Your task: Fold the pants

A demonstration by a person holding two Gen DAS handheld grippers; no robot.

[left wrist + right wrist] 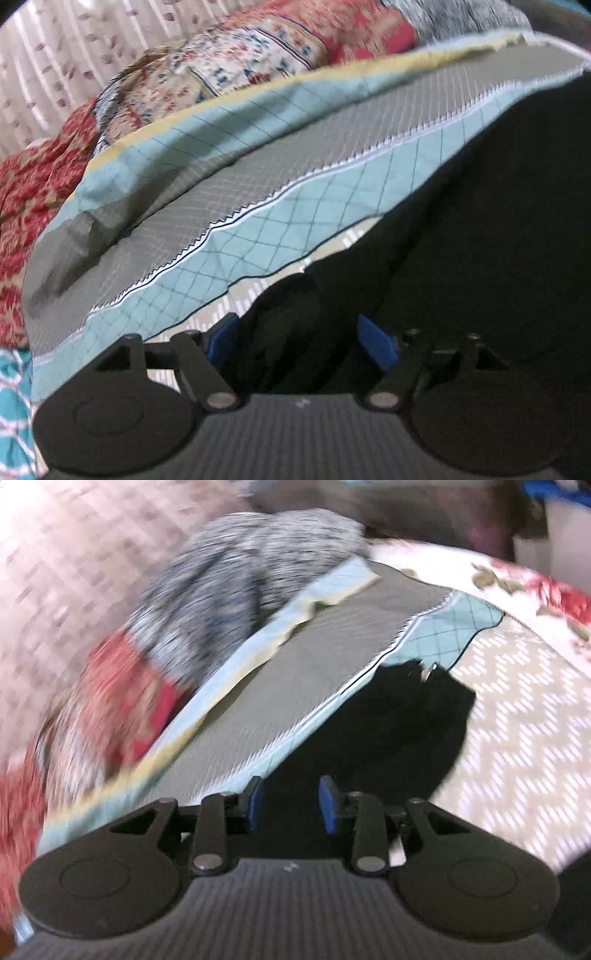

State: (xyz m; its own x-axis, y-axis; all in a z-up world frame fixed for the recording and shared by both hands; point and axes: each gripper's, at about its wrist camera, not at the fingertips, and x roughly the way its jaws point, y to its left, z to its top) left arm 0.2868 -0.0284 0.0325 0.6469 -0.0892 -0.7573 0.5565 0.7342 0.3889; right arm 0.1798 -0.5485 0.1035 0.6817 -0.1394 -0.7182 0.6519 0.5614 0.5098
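Observation:
The black pants [461,229] lie on a bed over a teal and grey quilted blanket [221,206]. In the left wrist view my left gripper [299,339] has black fabric bunched between its blue pads [376,343]; the jaws stand fairly wide around it. In the right wrist view the black pants [388,720] stretch forward from my right gripper [291,803], whose blue pads [328,805] stand close together with black cloth between them. The blanket [314,657] runs diagonally to the left of the pants. Both views are motion-blurred.
A red floral quilt [33,206] and a grey knitted cloth [236,576] are piled at the far side of the bed. A beige zigzag-patterned sheet [517,716] covers the bed to the right. A patterned curtain [55,55] hangs behind.

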